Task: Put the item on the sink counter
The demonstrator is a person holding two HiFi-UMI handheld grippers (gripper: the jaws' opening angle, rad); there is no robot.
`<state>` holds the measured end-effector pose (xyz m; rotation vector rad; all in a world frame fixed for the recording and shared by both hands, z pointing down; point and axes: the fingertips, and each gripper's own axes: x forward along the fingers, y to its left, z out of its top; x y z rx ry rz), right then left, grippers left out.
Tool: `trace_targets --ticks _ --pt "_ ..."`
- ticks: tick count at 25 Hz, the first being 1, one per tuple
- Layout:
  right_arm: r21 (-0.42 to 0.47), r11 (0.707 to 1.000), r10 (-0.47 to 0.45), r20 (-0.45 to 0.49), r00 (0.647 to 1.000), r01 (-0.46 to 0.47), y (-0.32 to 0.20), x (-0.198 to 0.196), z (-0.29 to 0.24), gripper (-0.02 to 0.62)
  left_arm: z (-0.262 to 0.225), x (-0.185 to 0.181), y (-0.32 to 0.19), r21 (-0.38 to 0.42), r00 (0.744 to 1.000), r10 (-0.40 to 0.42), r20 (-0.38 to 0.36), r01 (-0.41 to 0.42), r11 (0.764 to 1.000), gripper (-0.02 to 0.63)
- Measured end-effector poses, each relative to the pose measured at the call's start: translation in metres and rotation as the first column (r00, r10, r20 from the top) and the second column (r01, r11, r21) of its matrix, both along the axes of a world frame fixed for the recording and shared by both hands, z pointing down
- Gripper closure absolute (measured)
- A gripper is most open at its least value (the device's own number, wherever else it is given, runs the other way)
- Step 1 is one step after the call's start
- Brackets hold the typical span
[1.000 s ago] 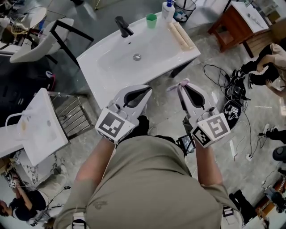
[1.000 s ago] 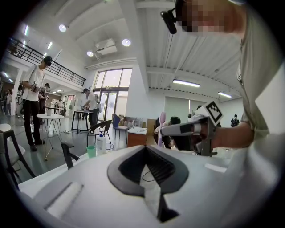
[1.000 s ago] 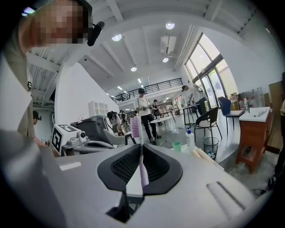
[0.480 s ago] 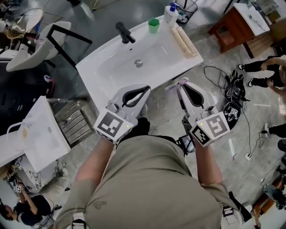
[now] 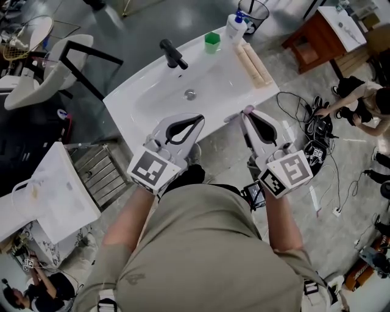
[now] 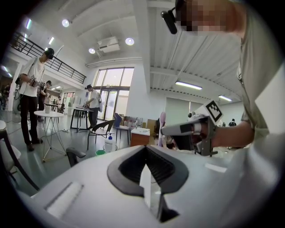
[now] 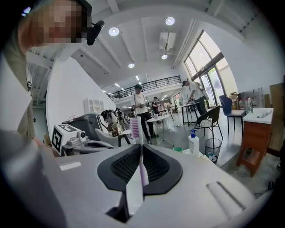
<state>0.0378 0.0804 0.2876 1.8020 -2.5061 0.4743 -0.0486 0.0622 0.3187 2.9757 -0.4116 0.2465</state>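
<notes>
The right gripper (image 5: 248, 117) has its jaws pressed onto a toothbrush (image 7: 136, 133). The brush stands upright between them, with its lilac handle low in the grip and its bristled head above the tips. The left gripper (image 5: 196, 122) has its jaws pressed together with nothing between them. Both grippers hover side by side over the near edge of the sink counter (image 5: 131, 97), the right one just off its near right corner. The toothbrush is in the air, not on the counter.

On the far rim of the counter stand a black faucet (image 5: 173, 53), a green cup (image 5: 212, 39) and a white soap bottle (image 5: 234, 25) with a blue pump. A long pale roll (image 5: 254, 63) lies along the right rim. Beyond the bottle a wire wastebasket (image 5: 251, 10) stands on the floor, and a wooden cabinet (image 5: 314, 35) is further right. Black cables (image 5: 317, 119) trail over the floor to the right, where another person (image 5: 365, 103) bends over them. A metal rack (image 5: 97, 159) stands at the left of the counter.

The counter is smooth, glossy white, with a shallow rectangular basin and a round metal drain (image 5: 191, 94). The floor is polished grey stone. The gripper shells are matt pale grey, and their jaws have black ribbed pads (image 7: 158, 167).
</notes>
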Motion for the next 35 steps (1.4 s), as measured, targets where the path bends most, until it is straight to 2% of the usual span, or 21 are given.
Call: trace_targets --ticks 13,22,35 --pt "-0.013 1.000 0.010 0.005 1.000 -0.010 -0.049 -0.008 0.007 0.563 0.005 -0.009 -0.049 -0.006 1.000 0.008 0.027 -0.007 1.000 0.600" --pt "-0.027 1.000 0.006 -0.002 1.000 -0.006 -0.069 -0.006 0.010 0.563 0.000 -0.006 -0.065 -0.010 1.000 0.013 0.006 -0.013 1.000 0.600" --pt "-0.041 0.999 -0.019 0.005 1.000 0.020 -0.102 0.006 0.021 0.563 0.010 0.002 -0.091 -0.026 1.000 -0.023 0.016 0.023 0.999 0.600"
